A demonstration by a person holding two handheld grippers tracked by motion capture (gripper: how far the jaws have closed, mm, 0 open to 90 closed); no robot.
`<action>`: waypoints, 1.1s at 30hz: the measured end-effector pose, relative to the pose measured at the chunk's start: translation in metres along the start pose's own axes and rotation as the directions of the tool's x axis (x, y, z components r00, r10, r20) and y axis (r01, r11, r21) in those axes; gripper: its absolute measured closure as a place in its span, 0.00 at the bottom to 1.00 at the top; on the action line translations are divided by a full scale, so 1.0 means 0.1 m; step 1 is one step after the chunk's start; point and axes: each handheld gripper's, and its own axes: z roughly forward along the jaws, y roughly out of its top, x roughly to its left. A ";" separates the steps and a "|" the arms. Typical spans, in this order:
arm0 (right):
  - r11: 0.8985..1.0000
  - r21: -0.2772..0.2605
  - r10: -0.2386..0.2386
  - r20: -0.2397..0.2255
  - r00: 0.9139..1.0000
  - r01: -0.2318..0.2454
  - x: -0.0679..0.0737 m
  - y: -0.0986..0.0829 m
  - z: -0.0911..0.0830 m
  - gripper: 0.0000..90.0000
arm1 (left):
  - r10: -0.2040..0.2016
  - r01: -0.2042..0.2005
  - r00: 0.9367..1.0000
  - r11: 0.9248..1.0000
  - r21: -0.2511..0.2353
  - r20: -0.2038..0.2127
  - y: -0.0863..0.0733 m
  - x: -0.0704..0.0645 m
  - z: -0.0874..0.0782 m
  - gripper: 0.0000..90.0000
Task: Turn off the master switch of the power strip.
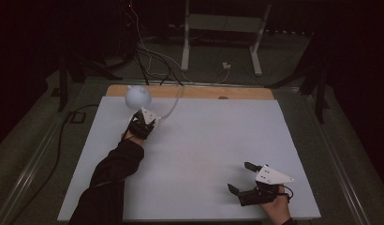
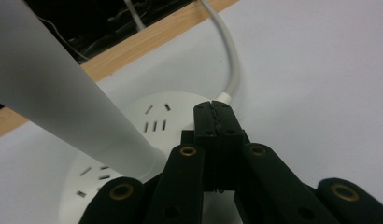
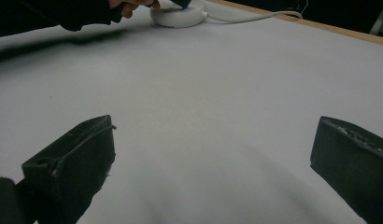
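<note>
Tool work at the far left comes first: the left tool has its jaws pressed together with nothing visible between them, the tips touching or just above the top face of a round white socket hub. The hub sits at the surface's far left corner, just beside the bare wooden strip along the far edge. A pale frosted cone-shaped lamp rises from the hub right beside the jaws, and a white cord leaves the hub and runs off over that far edge.

The risks, as I judge them, follow from that crowding. Pressing down off-centre could skid the light hub toward the edge, with the cord tugging it further. A sideways slip of the closed jaws would knock the lamp, which leans out over the hub and might tip or pull loose. What the tips are pressing, a switch perhaps, cannot be made out.

The right tool rests near the front right corner with its jaws spread wide and empty, well apart from the hub.

The surface is a plain pale sheet, otherwise bare. Beyond it the room is dark: a white stand frame, loose cables on the floor, dark tripod legs at both sides.
</note>
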 end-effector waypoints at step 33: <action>1.000 0.008 -0.003 -0.003 1.000 0.004 0.01 0.00 0.01 0.00 | 0.161 -0.158 0.986 0.984 0.084 -0.031 0.07 -0.06 0.02 1.00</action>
